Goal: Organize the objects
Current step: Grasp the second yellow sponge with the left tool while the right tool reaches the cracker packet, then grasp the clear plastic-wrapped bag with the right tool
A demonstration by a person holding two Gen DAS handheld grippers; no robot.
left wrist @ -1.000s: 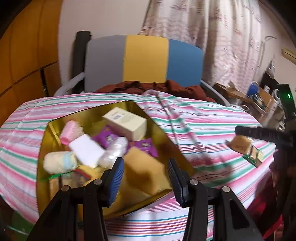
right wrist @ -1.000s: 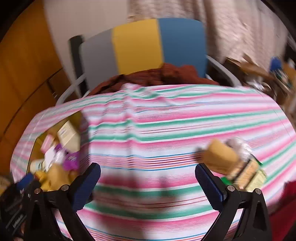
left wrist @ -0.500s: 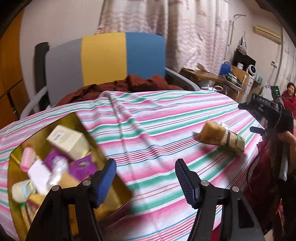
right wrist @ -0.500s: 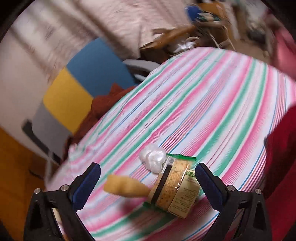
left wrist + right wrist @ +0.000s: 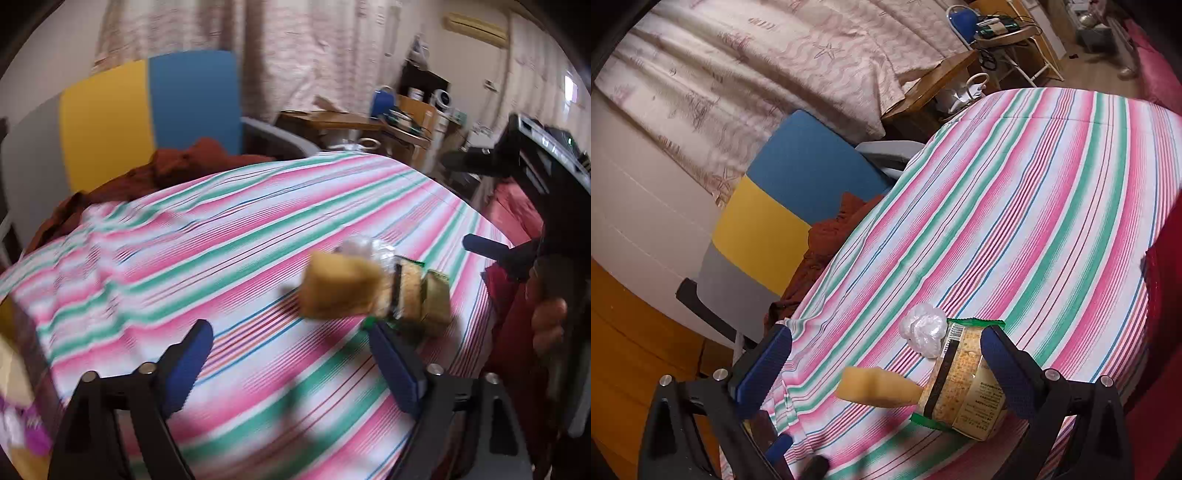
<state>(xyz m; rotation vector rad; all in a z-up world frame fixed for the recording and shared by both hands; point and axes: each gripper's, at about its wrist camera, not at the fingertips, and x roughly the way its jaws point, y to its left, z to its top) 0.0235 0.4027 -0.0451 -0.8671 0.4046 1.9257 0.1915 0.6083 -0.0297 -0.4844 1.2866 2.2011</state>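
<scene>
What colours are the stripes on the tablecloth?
Pink, green, white and thin blue stripes on the tablecloth, clearest in the right wrist view.

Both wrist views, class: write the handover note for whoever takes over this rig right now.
Left gripper: open, empty.
Right gripper: open, empty, fingers either side of the pile.
On the striped cloth: yellow sponge, cracker pack and a clear plastic wad, grouped together.
Done: nothing in hand; the gold box barely shows at the left view's edge.
Left: these three are not yet put away.
</scene>
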